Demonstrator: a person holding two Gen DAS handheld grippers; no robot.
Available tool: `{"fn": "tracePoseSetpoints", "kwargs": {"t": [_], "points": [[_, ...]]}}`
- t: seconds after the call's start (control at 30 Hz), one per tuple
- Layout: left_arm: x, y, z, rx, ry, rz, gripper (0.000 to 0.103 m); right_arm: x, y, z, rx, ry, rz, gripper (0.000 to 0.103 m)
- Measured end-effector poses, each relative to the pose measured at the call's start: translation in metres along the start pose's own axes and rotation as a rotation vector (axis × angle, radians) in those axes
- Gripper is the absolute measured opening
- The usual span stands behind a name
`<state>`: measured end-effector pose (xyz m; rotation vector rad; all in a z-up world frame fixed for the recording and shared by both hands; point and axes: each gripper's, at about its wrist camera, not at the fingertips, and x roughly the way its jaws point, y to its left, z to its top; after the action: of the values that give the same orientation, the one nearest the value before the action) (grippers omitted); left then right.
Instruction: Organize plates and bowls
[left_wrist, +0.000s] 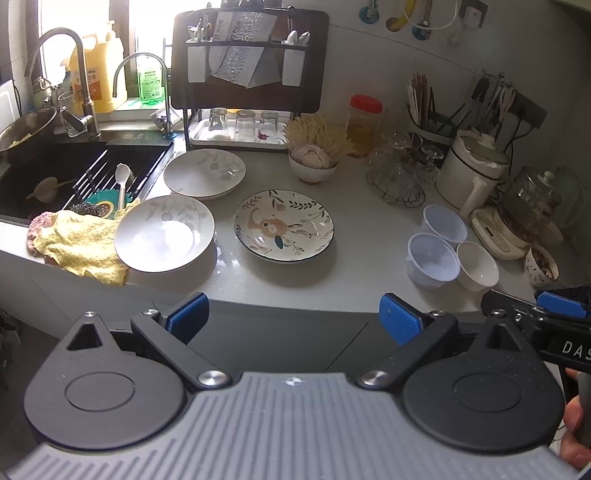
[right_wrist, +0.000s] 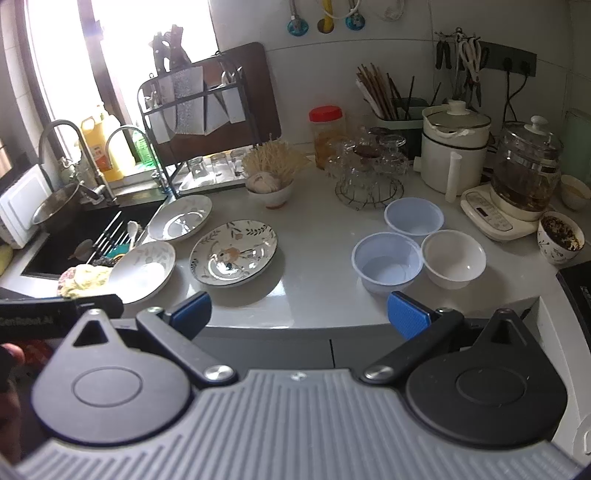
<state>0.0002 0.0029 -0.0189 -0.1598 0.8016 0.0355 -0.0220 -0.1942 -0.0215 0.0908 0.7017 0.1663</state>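
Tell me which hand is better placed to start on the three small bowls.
Right, probably. In its view the two translucent bowls and white bowl sit just ahead of the open right tool. The left tool, also open, faces the patterned plate instead.

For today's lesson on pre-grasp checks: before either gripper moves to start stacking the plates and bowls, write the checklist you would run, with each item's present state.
1. Left gripper open and empty: ok.
2. Right gripper open and empty: ok.
3. Floral plate lies free, apart from the two pale plates: ok.
4. Near pale plate free of the yellow cloth: not ok, its rim touches the cloth.
5. Two plastic bowls and white bowl empty: ok.
6. Plates dry: cannot tell.
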Motion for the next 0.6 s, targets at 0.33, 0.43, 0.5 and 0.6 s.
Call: {"fn": "tracePoseSetpoints", "kwargs": {"t": [0.33, 0.43, 0.5, 0.6], "points": [[0.016, 0.018, 0.008, 0.004, 0.023, -0.023, 0.100, 0.015, 0.006, 0.006, 0.044, 0.009, -0.019, 0.103], [0.016, 0.029, 0.016, 0.004, 0.014, -0.004, 0.100, 0.021, 0.012, 0.011, 0.055, 0.002, -0.005, 0.103], [0.017, 0.038, 0.021, -0.003, 0.011, 0.002, 0.100, 0.025, 0.019, 0.015, 0.046, -0.003, -0.007, 0.103], [0.021, 0.054, 0.030, -0.024, 0.015, 0.000, 0.100, 0.033, 0.034, 0.021, 0.039, -0.004, 0.011, 0.103]]}}
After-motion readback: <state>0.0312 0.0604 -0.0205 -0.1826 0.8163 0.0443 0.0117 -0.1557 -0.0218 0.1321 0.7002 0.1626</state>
